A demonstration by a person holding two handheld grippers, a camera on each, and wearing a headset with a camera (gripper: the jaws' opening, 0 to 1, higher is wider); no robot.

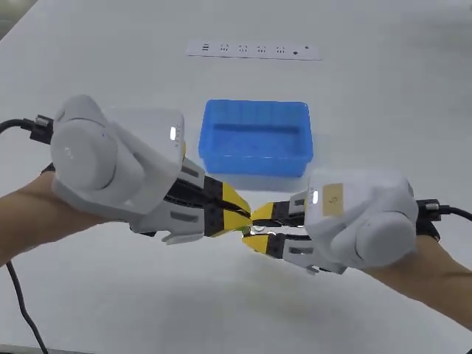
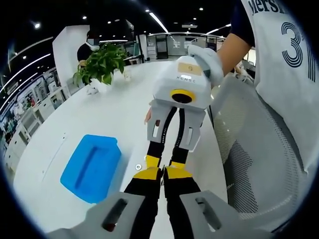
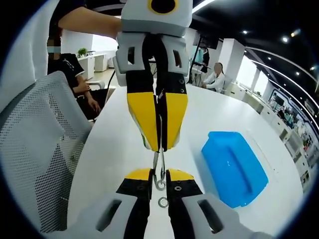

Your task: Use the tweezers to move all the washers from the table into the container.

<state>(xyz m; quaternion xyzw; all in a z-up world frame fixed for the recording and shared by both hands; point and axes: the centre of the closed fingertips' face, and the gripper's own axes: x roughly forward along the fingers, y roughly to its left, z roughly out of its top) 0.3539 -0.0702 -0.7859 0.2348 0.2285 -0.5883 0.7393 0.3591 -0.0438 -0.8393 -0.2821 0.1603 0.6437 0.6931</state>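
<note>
The left gripper (image 1: 237,214) had its jaws pressed together on the tweezers (image 3: 158,164). The right gripper (image 3: 159,175) sat close around their tip, its grip unclear. One washer (image 3: 163,201) lay on the table (image 1: 369,88) beneath, toward the near edge. The blue container (image 1: 256,139) just beyond looked empty, so the job seemed barely begun. Bare tabletop lay between, and a power strip (image 1: 254,50) sat by the far edge.

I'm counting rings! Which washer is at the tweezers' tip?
The upper washer in the right gripper view: it sits right at the tip of the tweezers. The lower washer lies apart, nearer the camera.
</note>
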